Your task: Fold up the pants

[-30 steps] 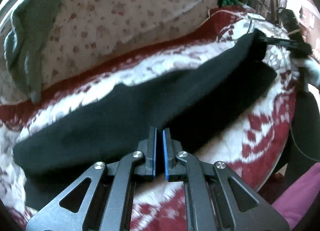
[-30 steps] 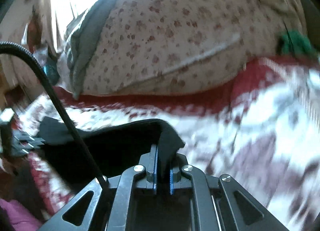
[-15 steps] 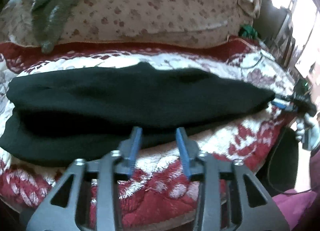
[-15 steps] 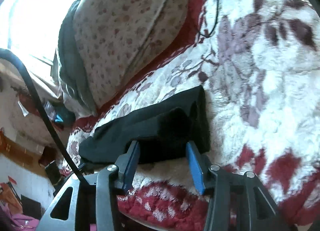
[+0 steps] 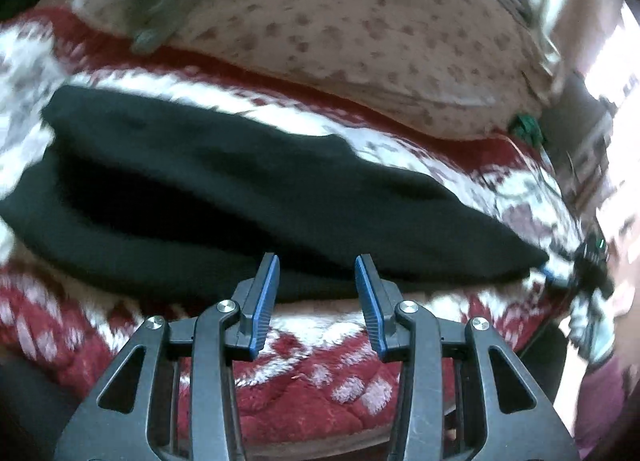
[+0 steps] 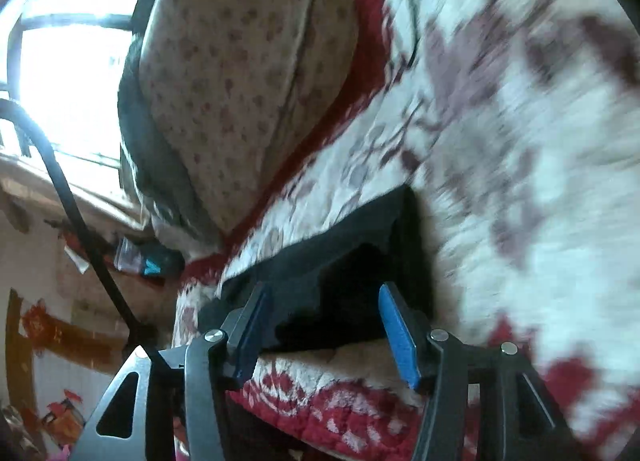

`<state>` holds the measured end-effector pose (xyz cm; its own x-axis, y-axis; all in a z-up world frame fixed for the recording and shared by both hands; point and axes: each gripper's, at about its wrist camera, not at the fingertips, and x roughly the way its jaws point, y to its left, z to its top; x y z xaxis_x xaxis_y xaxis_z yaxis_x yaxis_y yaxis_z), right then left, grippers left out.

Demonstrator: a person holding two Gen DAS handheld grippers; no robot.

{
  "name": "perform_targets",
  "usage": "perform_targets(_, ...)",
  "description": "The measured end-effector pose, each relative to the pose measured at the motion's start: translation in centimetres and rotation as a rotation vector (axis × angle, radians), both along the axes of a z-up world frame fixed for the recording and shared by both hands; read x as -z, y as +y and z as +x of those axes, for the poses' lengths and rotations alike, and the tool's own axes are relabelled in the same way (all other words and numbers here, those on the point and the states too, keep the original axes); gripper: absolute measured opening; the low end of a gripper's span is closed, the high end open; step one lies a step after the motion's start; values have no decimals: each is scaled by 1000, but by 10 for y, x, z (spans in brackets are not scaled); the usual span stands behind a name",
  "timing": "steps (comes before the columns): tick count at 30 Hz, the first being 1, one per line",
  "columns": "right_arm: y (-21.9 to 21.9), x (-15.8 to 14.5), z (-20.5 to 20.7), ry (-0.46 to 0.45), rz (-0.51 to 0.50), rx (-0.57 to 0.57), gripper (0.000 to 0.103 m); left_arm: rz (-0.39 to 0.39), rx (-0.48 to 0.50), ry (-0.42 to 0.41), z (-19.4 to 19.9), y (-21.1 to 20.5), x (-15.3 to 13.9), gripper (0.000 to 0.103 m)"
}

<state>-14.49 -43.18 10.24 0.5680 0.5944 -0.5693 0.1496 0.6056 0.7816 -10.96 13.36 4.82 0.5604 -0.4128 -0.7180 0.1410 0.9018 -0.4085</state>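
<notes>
The black pants (image 5: 248,197) lie folded lengthwise on the red-and-white blanket (image 5: 312,389), their far end blurred toward 3 o'clock. The left hand-held gripper (image 5: 316,281) stands half open, empty. The right hand-held gripper (image 6: 320,313), jaws just opening wider, grips nothing; the pants' end lies at 12 o'clock.

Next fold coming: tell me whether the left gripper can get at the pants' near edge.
Probably yes. The left gripper is open just short of the black pants, with only bare blanket between its blue pads and that edge.
</notes>
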Motion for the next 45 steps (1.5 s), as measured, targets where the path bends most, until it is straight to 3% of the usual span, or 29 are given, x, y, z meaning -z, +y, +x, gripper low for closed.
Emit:
perform_targets(4, 14, 18, 12, 54, 12, -17, 60, -63, -95, 9, 4, 22, 0, 40)
perform_targets(5, 15, 20, 14, 57, 18, -13, 60, -84, -121, 0, 5, 30, -2, 45)
perform_targets(6, 16, 22, 15, 57, 23, -8, 60, -96, -135, -4, 7, 34, -3, 58)
perform_targets(8, 15, 22, 17, 42, 36, 5, 59, -132, -196, -7, 11, 47, -2, 63)
perform_targets(17, 24, 26, 24, -37, 10, 28, 27, -200, -312, 58, 35, 75, 17, 63)
perform_targets(22, 31, 11, 31, -112, -58, 17, 17, -265, -389, 66, 57, 79, 24, 63)
perform_targets(23, 31, 7, 32, -126, -73, 19, 15, -272, -397, 60, 60, 79, 24, 62)
perform_targets(25, 32, -1, 32, -154, -101, 16, 12, -226, -383, 60, 63, 74, 19, 17)
perform_targets(26, 32, -6, 32, -170, -125, 9, 11, -172, -366, 54, 62, 68, 13, 12)
perform_targets(33, 29, -25, 31, -178, -296, -26, 9, -80, -313, -44, 28, 59, -27, 8)
perform_targets(36, 28, -10, 36, -88, -394, -18, 9, -35, -333, 6, 28, 60, -9, 8)
perform_targets(39, 28, 14, 43, 44, -486, -33, 9, -53, -391, 101, 33, 72, 23, 8)
perform_targets(42, 34, 3, 39, 32, -551, -29, 17, -77, -399, 102, 29, 83, 31, 13)
perform_targets(45, 38, -10, 33, 34, -622, -13, 22, -43, -416, 74, 23, 89, 20, 17)
